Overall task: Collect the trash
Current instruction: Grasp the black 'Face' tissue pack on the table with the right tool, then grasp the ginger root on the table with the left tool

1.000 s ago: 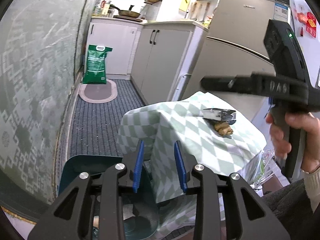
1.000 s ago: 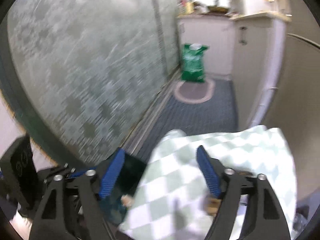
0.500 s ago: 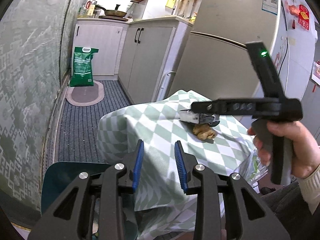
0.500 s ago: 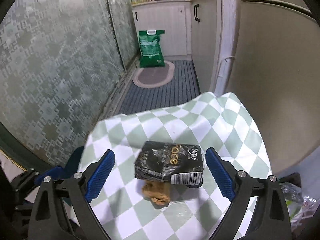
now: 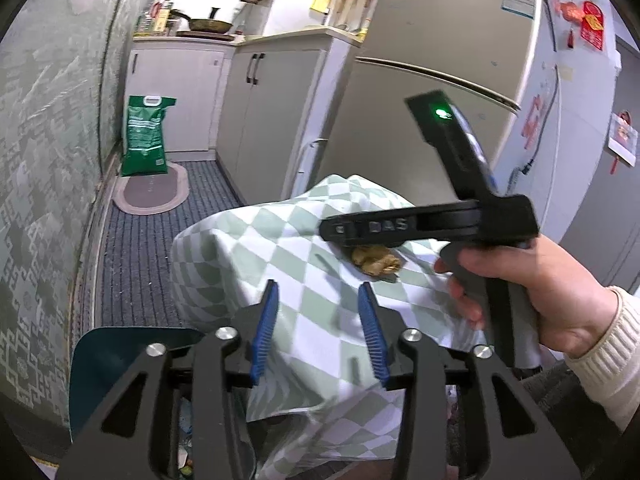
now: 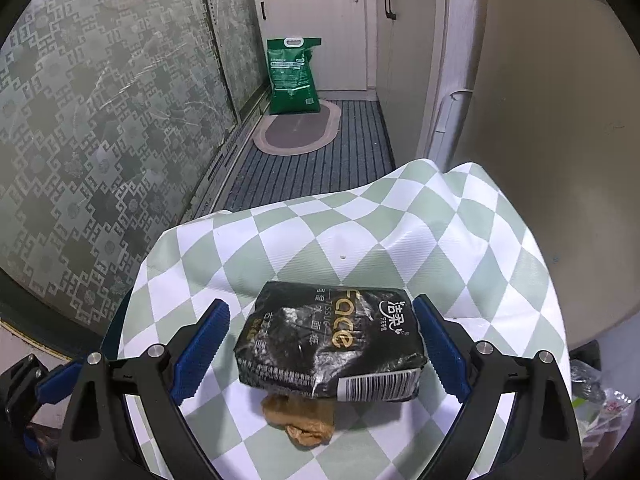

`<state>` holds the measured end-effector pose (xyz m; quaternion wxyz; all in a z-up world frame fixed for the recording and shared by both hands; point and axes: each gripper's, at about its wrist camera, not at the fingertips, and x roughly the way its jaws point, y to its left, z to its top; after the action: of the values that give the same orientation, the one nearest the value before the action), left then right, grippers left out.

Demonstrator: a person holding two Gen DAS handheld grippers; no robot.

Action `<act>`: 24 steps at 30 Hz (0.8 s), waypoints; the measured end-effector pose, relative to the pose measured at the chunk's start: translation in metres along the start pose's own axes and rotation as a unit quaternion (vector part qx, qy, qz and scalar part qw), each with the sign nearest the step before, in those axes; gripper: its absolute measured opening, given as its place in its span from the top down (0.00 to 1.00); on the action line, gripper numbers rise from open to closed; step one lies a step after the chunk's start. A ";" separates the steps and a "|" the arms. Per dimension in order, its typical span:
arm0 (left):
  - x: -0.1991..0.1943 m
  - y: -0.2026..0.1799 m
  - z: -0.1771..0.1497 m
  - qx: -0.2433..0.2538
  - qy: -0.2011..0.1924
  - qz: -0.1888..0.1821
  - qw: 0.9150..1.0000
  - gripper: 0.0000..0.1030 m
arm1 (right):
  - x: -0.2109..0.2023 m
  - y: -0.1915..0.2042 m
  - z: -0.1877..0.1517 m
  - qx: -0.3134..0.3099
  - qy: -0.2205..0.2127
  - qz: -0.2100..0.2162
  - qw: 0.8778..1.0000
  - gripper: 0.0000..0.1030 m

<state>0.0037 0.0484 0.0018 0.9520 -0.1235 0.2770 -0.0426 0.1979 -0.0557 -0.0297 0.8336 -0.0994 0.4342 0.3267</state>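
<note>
One tissue pack (image 6: 330,344) between right hand-held gripper's (image 6: 322,350) spread jaws.

right gripper (image 6: 322,354) is wide open around a black tissue pack (image 6: 330,346) lying on the checkered cloth (image 6: 360,240), pads close but not pressing. crumpled brown wad (image 6: 300,420) peeks out from under the pack's near edge, green bag (image 6: 292,76) down the hallway

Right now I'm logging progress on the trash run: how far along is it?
Done: some rubbish already lies in the teal bin. In hand: the right gripper stands open around the black tissue pack, not yet gripping; the left gripper is opening, empty. Left: grip and bin the pack, then the crumpled brown paper on the checked cloth.
</note>
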 end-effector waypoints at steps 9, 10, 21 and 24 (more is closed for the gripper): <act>0.013 -0.011 0.005 0.007 0.005 -0.007 1.000 0.55 | -0.003 -0.003 0.001 -0.013 -0.005 0.011 1.000 0.30; 0.015 -0.012 0.005 0.007 0.005 -0.008 1.000 0.55 | -0.005 -0.004 0.002 -0.013 -0.007 0.012 1.000 0.30; 0.051 -0.040 0.010 0.004 0.027 -0.017 0.999 0.50 | -0.042 -0.033 -0.001 0.003 -0.045 0.025 0.999 0.30; 0.063 -0.042 0.012 -0.011 0.035 -0.014 0.999 0.45 | -0.049 -0.042 -0.004 0.008 -0.052 0.027 0.998 0.30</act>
<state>0.0630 0.0005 -0.0102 0.9396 -0.1367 0.3086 -0.0568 0.2018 -0.1124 0.0012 0.8467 -0.0638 0.3950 0.3507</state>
